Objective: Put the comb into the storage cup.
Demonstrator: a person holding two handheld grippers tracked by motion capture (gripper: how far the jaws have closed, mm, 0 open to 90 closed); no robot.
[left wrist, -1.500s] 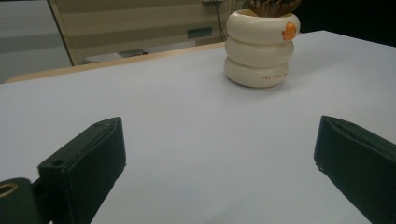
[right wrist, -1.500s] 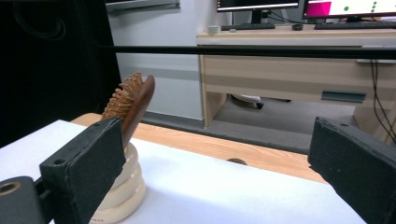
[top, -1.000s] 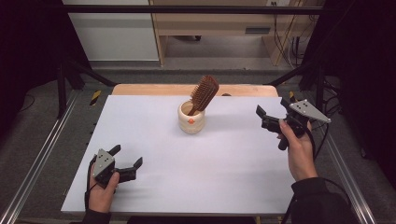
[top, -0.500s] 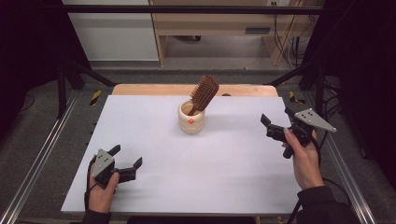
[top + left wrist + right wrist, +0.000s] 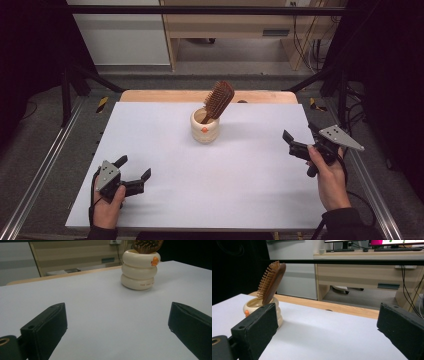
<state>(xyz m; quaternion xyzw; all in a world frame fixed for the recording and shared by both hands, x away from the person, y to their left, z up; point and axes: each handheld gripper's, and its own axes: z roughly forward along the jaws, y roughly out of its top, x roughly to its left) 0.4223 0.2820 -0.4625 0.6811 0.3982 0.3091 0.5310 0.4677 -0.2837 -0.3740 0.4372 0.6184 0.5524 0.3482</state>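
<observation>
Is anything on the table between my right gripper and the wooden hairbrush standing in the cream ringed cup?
Nothing visible is. Bare white table lies between the open right gripper and the cream ringed cup, where the brown wooden hairbrush leans, bristle head up. The left gripper sits open at the near left, off that line.

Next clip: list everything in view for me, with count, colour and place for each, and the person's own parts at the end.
hairbrush: 1, brown wood, standing tilted in the holder, bristle head up
holder: 1, cream, ringed, small orange mark, table's far middle
table: 1, white top, wooden far edge
desk: 1, light wood, beyond the table
left gripper: 1, black, jaws open, low at near left
right gripper: 1, black, jaws open, raised at right edge
hands: 2, one on each gripper
</observation>
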